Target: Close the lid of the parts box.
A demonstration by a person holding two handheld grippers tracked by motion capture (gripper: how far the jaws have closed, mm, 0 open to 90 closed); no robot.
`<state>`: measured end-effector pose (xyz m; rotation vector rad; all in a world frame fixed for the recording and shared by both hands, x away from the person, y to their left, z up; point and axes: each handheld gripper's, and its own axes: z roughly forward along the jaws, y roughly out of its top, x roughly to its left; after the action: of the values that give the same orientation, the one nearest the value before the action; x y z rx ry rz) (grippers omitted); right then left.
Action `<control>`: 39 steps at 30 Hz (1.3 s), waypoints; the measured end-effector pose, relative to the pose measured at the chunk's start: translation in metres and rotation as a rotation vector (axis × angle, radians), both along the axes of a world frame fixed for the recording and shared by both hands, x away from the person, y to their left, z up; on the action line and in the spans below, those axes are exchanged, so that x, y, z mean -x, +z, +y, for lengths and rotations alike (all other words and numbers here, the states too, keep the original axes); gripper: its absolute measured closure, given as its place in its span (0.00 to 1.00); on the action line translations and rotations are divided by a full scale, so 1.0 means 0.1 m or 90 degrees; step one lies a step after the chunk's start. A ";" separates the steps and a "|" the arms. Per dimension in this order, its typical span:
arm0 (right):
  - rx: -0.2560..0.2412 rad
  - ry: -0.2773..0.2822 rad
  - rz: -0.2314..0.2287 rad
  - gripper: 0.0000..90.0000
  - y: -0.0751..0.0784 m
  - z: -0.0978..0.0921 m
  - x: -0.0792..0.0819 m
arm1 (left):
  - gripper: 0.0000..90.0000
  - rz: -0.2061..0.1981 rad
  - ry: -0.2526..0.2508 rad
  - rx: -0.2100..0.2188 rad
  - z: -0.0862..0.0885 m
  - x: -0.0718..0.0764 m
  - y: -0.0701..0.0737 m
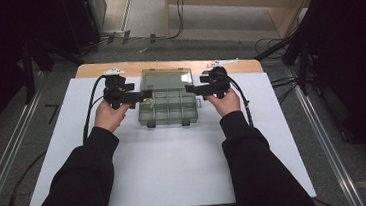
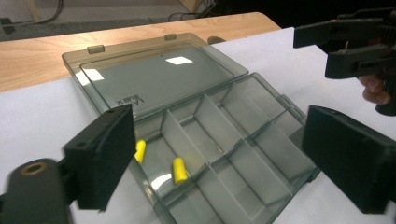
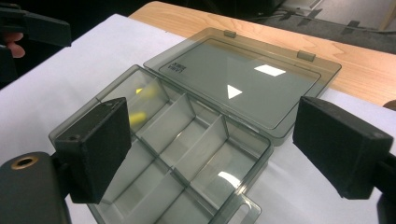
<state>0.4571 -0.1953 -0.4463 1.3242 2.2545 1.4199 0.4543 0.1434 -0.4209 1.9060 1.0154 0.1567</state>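
Observation:
A clear grey compartment box (image 1: 169, 106) lies open at the far middle of the white mat, its lid (image 1: 166, 78) folded flat behind it. Two small yellow pieces (image 2: 179, 170) (image 2: 139, 151) rest in a compartment at the box's left end; they also glow through the wall as yellow pieces (image 3: 135, 119). My left gripper (image 1: 142, 94) is open at the box's left end, jaws wide around the box (image 2: 224, 154). My right gripper (image 1: 190, 88) is open at the right end, jaws spread over the box (image 3: 187, 154). Neither holds anything.
The white mat (image 1: 171, 159) covers a wooden table (image 1: 167, 64) whose bare far edge shows behind the lid. Cables trail from both grippers along the forearms. Dark stands and floor cables surround the table.

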 end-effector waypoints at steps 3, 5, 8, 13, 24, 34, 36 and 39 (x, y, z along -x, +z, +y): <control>0.006 -0.007 0.015 0.12 -0.01 -0.01 -0.06 | 0.11 0.001 0.009 -0.012 -0.02 -0.08 0.01; 0.015 -0.019 0.022 0.13 -0.02 -0.01 -0.10 | 0.14 0.001 0.028 -0.022 -0.04 -0.13 0.01; 0.012 -0.026 0.031 0.13 -0.04 -0.02 -0.15 | 0.15 0.000 0.034 0.001 -0.05 -0.22 -0.01; 0.016 -0.048 0.036 0.13 -0.06 -0.02 -0.25 | 0.15 0.005 0.049 -0.026 -0.09 -0.38 -0.05; 0.044 -0.073 0.048 0.14 -0.09 0.08 -0.48 | 0.15 0.028 0.083 -0.058 -0.16 -0.71 -0.16; 0.067 -0.118 0.068 0.14 -0.31 0.19 -0.64 | 0.16 0.010 0.123 -0.076 -0.27 -0.88 -0.34; 0.067 -0.126 0.074 0.14 -0.36 0.19 -0.65 | 0.16 -0.002 0.133 -0.086 -0.30 -0.89 -0.39; 0.073 -0.136 0.081 0.14 -0.42 0.21 -0.66 | 0.16 -0.005 0.142 -0.088 -0.32 -0.90 -0.44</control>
<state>0.5231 -0.1747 -0.4881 1.6023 2.1539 1.1493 0.5444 0.1110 -0.4652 1.9088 1.2389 0.3708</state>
